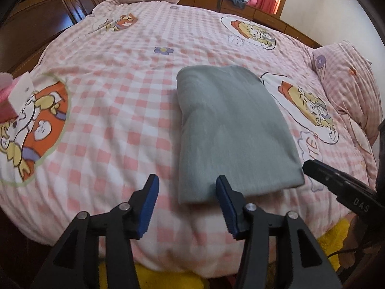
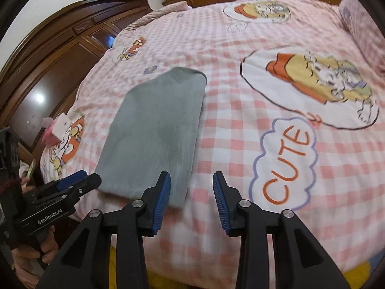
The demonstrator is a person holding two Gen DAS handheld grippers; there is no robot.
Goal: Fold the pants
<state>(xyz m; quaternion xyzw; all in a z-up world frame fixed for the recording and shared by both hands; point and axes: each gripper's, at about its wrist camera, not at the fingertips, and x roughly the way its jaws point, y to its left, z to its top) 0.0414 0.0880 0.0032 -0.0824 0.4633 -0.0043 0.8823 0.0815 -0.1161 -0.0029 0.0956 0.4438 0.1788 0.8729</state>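
**Colleague:** What are the tools doing on your end?

**Me:** My left gripper (image 1: 187, 204) has its jaws spread, nothing between them. It sits just at the near edge of the pants (image 1: 231, 130), one blue pad over the cloth's near corner, the other over bare quilt. My right gripper (image 2: 192, 202) is released too, also carrying nothing, with its left pad over the pants' near right corner and its other pad over the checks. I cannot tell whether either pad touches the fabric.

**Colleague:** And the pants themselves?

**Me:** They lie on the pink checked quilt (image 1: 108, 120), toward the near edge of the bed, as one compact grey rectangle, long axis running away from me. Edges look tidy, layers stacked, no leg trailing out.

**Colleague:** So how much is left?

**Me:** I judge the folding is essentially finished. At most one last halving, or a light smoothing of the near hem, which looks a little soft in the blur.

**Colleague:** Anything nearby in the way?

**Me:** A pink tissue box (image 1: 9, 96) sits well apart on the left, a pillow (image 1: 346, 84) far right. Neither interferes.
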